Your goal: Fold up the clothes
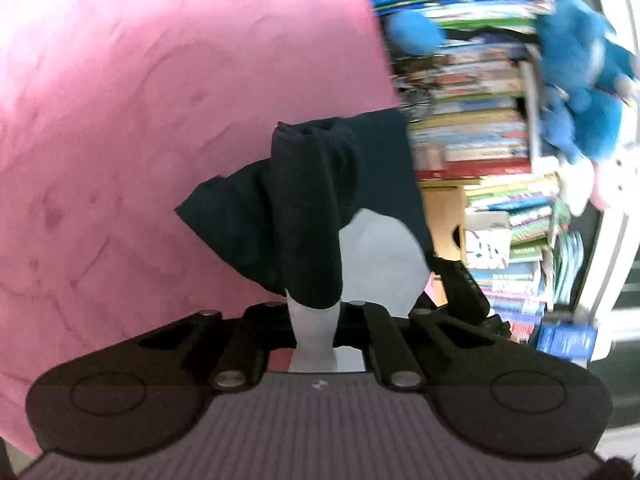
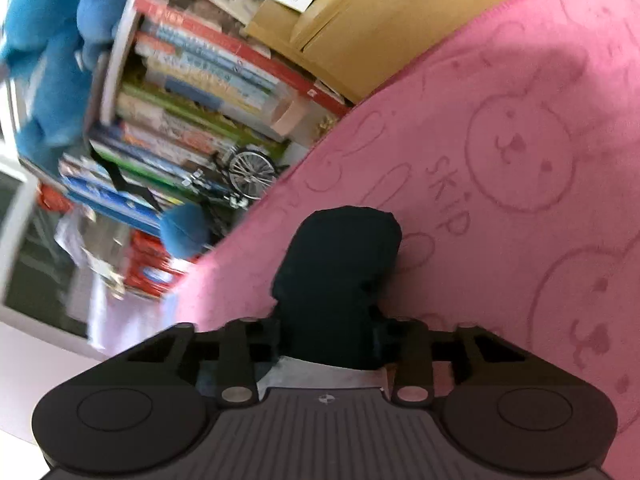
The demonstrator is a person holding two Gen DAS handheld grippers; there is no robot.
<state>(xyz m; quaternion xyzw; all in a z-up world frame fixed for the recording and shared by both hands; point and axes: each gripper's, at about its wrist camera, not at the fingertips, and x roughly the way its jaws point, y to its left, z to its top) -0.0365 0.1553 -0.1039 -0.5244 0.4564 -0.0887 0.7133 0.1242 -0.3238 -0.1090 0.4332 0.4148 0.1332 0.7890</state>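
Both grippers (image 1: pixel 314 240) (image 2: pixel 336 280) on upward-bunched garment (image 1: pixel 304 184)

You see one dark garment (image 1: pixel 304 200), one pink blanket (image 2: pixel 500 160), two grippers, one blue plush toy (image 1: pixel 580 92), one model bicycle (image 2: pixel 248 172), many stacked books (image 1: pixel 472 120).

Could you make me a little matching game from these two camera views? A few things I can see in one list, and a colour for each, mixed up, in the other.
Things:
1. blanket
2. garment
3. plush toy
4. cardboard box

Colours:
A. brown
B. bright blue
C. pink, with rabbit faces
D. very dark, nearly black

Right pairs: 1-C, 2-D, 3-B, 4-A.

The garment is pinched in the jaws of both the left gripper and the right gripper.
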